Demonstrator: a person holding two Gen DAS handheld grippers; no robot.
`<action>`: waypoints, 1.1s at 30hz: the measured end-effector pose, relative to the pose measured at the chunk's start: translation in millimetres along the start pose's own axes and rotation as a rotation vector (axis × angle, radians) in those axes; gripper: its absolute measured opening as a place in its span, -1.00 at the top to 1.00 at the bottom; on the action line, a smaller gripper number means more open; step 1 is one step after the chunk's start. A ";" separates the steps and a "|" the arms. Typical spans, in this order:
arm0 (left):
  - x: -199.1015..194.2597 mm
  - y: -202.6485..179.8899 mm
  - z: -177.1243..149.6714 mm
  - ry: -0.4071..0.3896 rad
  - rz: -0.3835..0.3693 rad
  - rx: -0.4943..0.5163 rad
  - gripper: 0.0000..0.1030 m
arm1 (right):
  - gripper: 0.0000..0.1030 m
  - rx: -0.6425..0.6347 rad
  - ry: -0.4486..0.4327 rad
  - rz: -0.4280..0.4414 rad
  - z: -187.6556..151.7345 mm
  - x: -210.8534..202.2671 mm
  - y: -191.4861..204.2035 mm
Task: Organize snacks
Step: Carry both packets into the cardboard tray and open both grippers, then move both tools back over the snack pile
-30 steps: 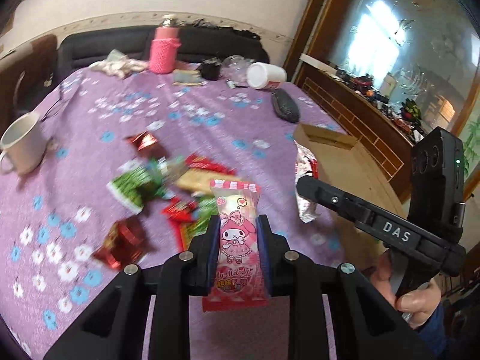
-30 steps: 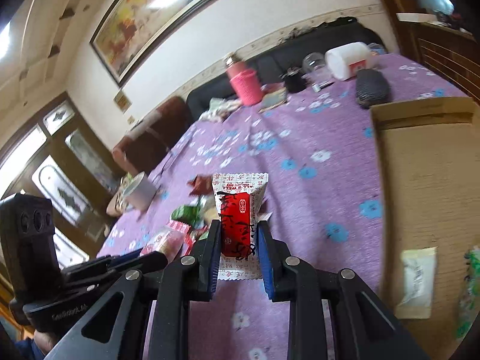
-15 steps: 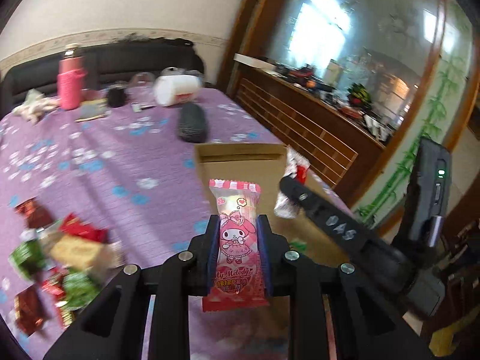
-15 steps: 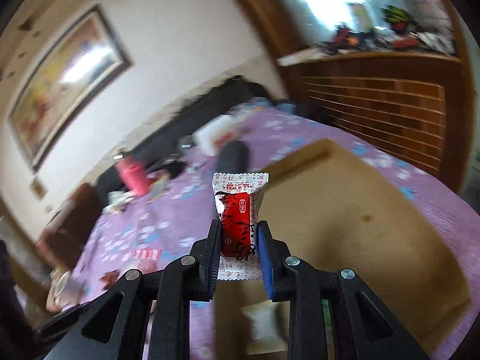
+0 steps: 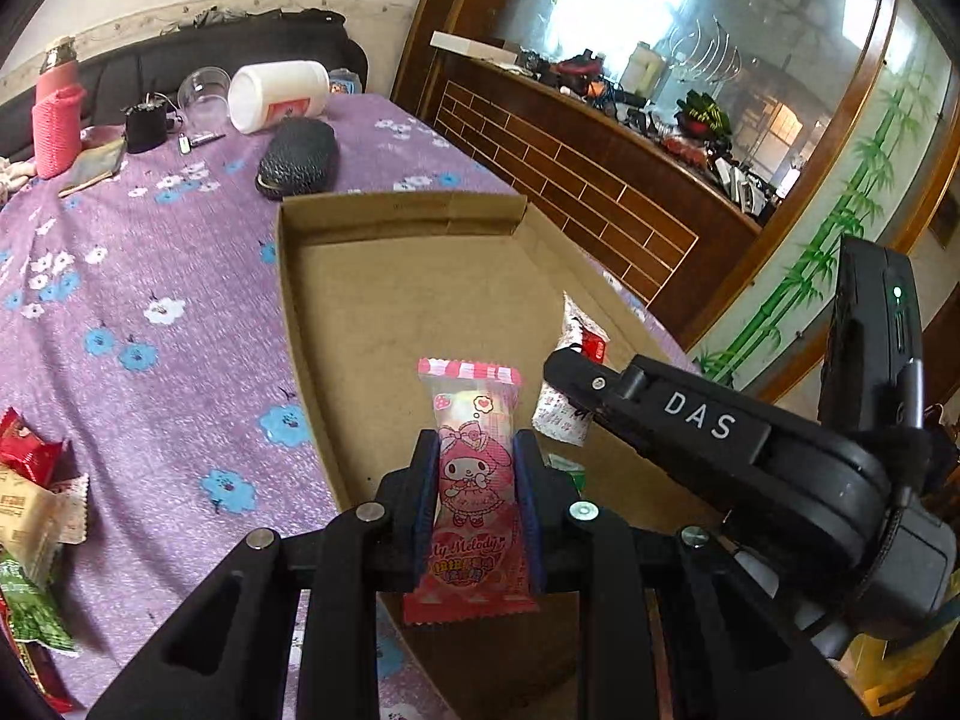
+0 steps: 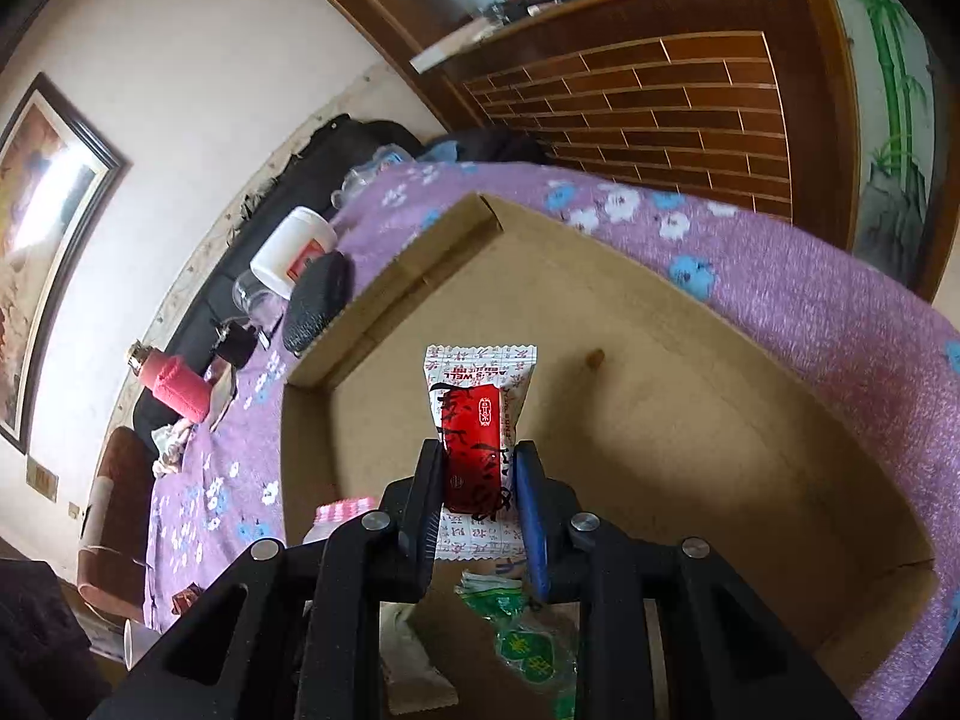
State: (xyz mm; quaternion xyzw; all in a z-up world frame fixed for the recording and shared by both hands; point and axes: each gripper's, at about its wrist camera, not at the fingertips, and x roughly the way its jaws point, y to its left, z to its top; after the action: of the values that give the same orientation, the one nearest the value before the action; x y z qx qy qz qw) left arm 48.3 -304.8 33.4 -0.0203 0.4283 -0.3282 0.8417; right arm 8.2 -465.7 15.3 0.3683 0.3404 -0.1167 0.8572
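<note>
My left gripper [image 5: 474,468] is shut on a pink cartoon-print snack packet [image 5: 474,480], held over the near left part of a shallow cardboard tray [image 5: 396,210]. My right gripper [image 6: 480,480] is shut on a white packet with a red label [image 6: 477,420], above the same cardboard tray [image 6: 720,450]. In the left wrist view the right gripper [image 5: 570,369] reaches in from the right with the white-and-red packet [image 5: 570,396] at its tip. A green packet [image 6: 528,642] and a pale packet [image 6: 414,666] lie in the tray below the right fingers.
A heap of loose snacks [image 5: 30,516] lies on the purple flowered tablecloth [image 5: 150,300] at the left. At the far end stand a pink bottle [image 5: 57,120], a white jar on its side [image 5: 279,96], a black case [image 5: 297,156] and a clear cup [image 5: 204,96]. A wooden cabinet [image 5: 600,180] runs along the right.
Both grippers swung right from the snack heap to above the cardboard tray, each keeping its packet. The right wrist view rolled, so the table now looks tilted.
</note>
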 end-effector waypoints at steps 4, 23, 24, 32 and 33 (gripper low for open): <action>4.9 1.5 -4.5 0.016 0.003 -0.007 0.56 | 0.51 0.006 0.020 -0.005 -1.8 5.5 -2.7; 3.7 2.4 -6.1 0.026 0.010 -0.019 0.23 | 0.38 0.013 -0.018 0.000 -1.1 -2.1 -1.5; 2.7 2.6 -6.0 0.027 0.012 -0.020 0.23 | 0.38 0.012 -0.029 -0.002 -0.9 -4.2 -1.4; -31.5 9.5 -6.3 -0.019 0.008 -0.043 0.22 | 0.38 -0.020 -0.117 0.108 -1.6 -24.5 8.9; -37.5 11.8 -6.9 -0.028 0.009 -0.048 0.22 | 0.37 -0.034 -0.122 0.112 -2.5 -25.8 12.0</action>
State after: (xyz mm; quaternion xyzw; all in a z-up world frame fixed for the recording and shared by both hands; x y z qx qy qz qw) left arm 33.8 -272.4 51.9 -0.0433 0.4245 -0.3138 0.8482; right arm -6.8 -456.9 38.0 0.3643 0.2682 -0.0852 0.8877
